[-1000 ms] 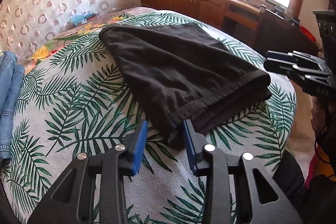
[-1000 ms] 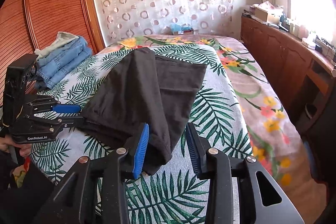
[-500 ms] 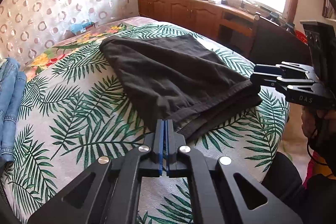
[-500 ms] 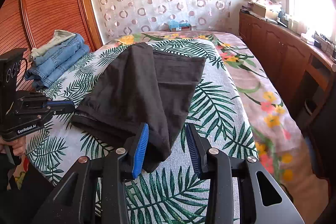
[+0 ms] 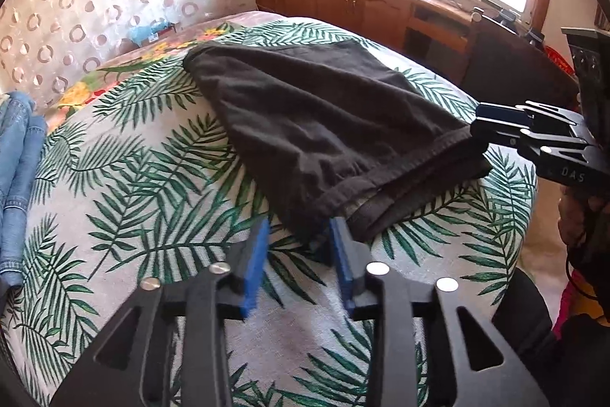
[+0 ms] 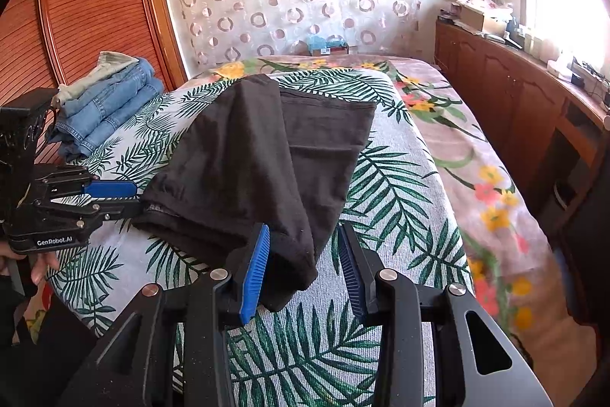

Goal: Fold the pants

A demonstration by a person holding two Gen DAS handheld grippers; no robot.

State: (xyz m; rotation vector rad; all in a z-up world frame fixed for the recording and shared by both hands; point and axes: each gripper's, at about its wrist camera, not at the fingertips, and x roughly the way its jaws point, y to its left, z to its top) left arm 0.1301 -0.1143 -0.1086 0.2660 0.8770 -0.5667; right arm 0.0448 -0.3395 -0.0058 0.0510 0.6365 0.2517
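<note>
Black pants [image 5: 324, 117] lie folded lengthwise on the leaf-print bedspread [image 5: 133, 178], hem end nearest me. My left gripper [image 5: 299, 227] straddles the near left hem corner. Its jaws are opening and the blue pads [image 5: 255, 266] stand off the cloth. In the right wrist view the pants [image 6: 259, 155] run away from my right gripper [image 6: 304, 235], which is open around the near right corner without pressing it. Each gripper shows in the other's view: the right gripper [image 5: 480, 124] at the hem's far end, the left gripper [image 6: 129, 195] at its left end.
A stack of folded jeans [image 6: 110, 105] sits at the bed's left side, by the wooden wardrobe [image 6: 95, 6]. A low wooden cabinet [image 6: 514, 94] runs along the right wall under the window. A dark chair [image 5: 514, 63] stands past the bed's right edge.
The left gripper's jaws stood apart at the hem corner, shut empty just short of it, and now stand apart around the corner again. The right gripper has stayed open in place.
</note>
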